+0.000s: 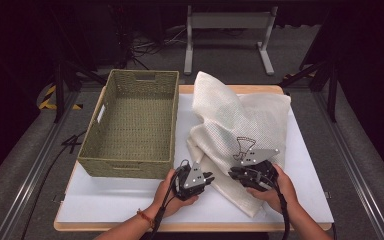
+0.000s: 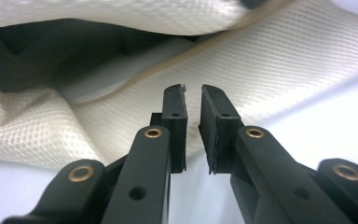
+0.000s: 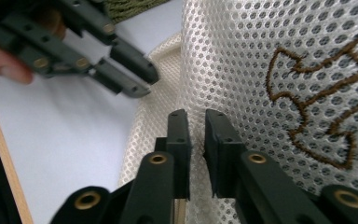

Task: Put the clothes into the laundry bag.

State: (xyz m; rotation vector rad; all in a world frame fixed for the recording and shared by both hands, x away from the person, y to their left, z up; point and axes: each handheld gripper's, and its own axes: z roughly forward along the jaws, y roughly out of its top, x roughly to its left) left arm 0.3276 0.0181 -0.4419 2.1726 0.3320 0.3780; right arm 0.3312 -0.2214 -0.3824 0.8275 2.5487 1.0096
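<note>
A cream mesh cloth [image 1: 230,120] lies crumpled on the white table [image 1: 120,200], with a brown embroidered figure [image 1: 245,145] near its front. My left gripper [image 1: 210,177] is at the cloth's front left edge; in the left gripper view its jaws [image 2: 193,88] stand almost together with nothing seen between them, pointing at a fold of the cloth [image 2: 284,70]. My right gripper [image 1: 232,174] rests over the cloth's front part. Its jaws [image 3: 196,114] are nearly together above the mesh [image 3: 242,56], beside the embroidery [image 3: 317,107]. The left gripper [image 3: 140,84] also appears upper left there.
A woven green-brown basket [image 1: 125,162] stands to the left of the cloth, its inside bare. The table's wooden edge [image 1: 190,227] runs along the front. Dark floor, a metal frame [image 1: 230,22] and cables lie beyond the table.
</note>
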